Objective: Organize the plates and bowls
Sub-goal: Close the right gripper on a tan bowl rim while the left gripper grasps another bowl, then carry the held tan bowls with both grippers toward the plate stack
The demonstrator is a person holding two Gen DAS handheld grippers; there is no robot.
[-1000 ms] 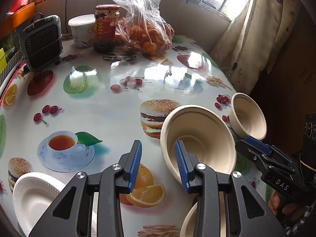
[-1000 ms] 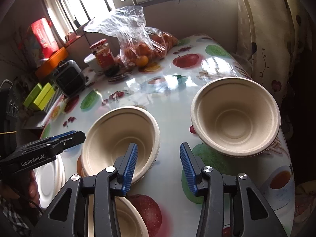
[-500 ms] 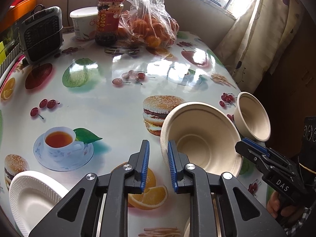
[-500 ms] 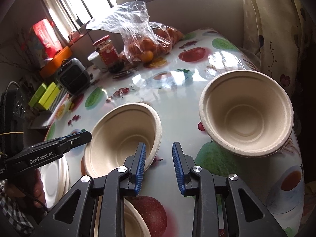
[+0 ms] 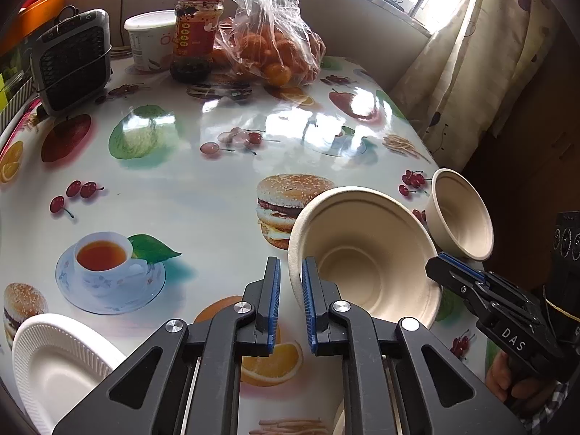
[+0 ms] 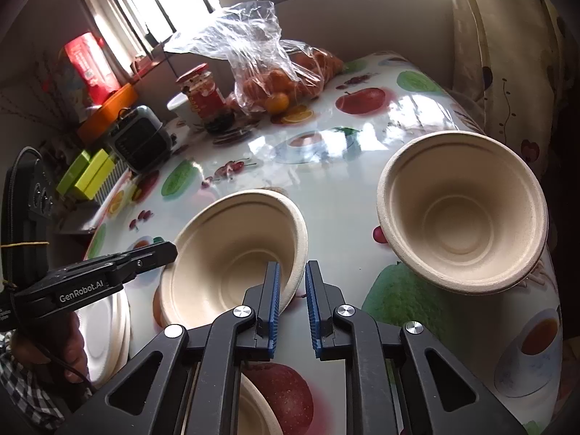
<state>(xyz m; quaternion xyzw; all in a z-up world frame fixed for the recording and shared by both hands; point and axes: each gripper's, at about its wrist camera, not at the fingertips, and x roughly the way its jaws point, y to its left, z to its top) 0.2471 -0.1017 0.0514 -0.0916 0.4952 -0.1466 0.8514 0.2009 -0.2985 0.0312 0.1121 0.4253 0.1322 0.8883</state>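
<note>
Left wrist view puts the left claw low over the printed worktop. Its blue pads have just been closing and now stand narrow, pinching the near left rim of the tan bowl. The right claw comes in from the right side, and I see its tip at the opposite rim of that same bowl.

From the right wrist view, the right claw's jaws have also just been closing. They are drawn tight on the bowl's edge, with the rim caught between the pads. So I have this bowl held from both sides near the front of the worktop, and it looks tipped.

A second bowl sits apart near the right edge by the curtain. A white plate lies at the front left. A bag of oranges and a jar stand at the far end.
</note>
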